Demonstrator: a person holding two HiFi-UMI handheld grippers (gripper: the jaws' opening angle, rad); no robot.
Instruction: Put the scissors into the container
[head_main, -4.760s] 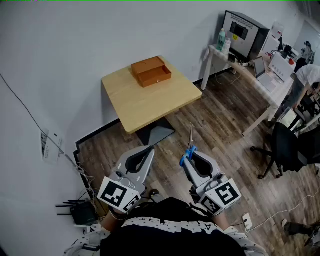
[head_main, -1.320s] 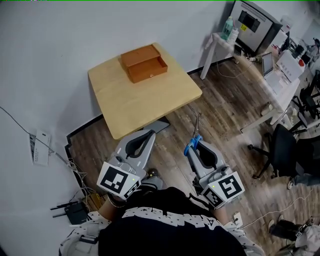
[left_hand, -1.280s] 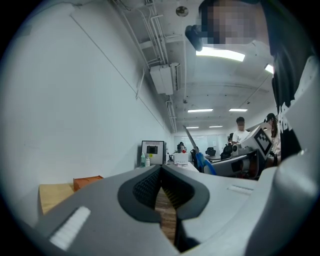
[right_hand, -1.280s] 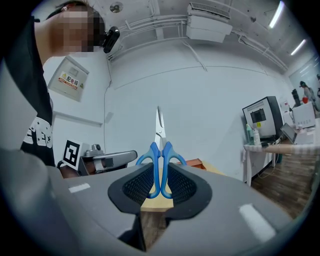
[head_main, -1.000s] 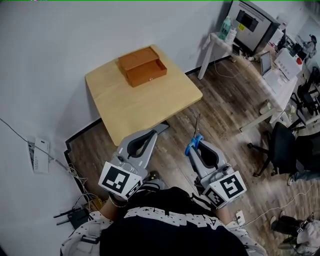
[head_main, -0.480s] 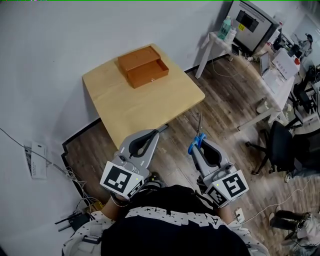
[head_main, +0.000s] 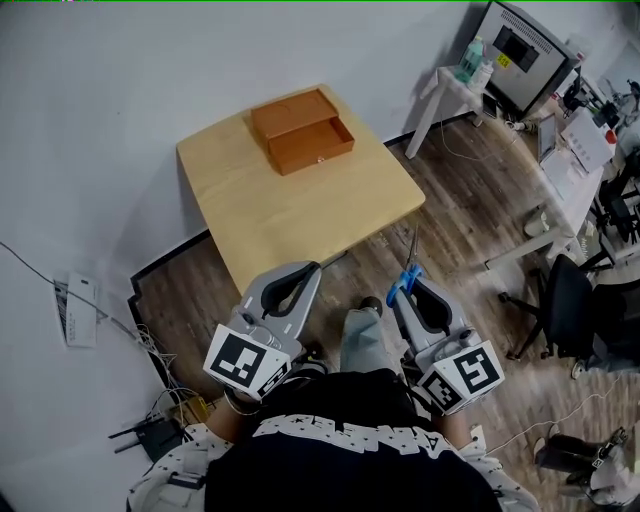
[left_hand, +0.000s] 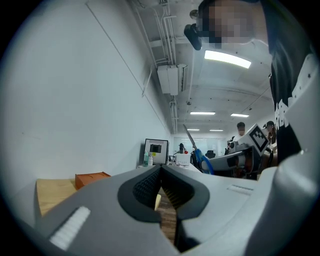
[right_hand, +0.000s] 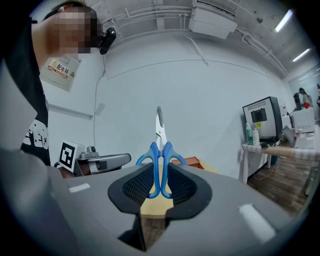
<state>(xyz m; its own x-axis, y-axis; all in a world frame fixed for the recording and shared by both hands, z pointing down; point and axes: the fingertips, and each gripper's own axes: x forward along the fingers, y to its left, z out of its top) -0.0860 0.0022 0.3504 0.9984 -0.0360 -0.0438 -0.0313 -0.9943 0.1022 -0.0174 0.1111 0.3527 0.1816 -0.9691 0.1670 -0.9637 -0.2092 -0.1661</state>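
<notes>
Right gripper (right_hand: 160, 175) is pinching the blue handles of the scissors (right_hand: 159, 132), blades together and sticking out past the jaw tips. Left gripper (left_hand: 161, 172) is pressed together on nothing. Both hover over the floor, just short of the wooden table (head_main: 300, 215). The orange container (head_main: 303, 130) sits at the table's far edge.

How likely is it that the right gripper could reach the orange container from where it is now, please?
Probably not yet. The right gripper, shut on the scissors, hangs over the floor short of the table, and the container sits at its far side. Nothing blocks the way.
</notes>
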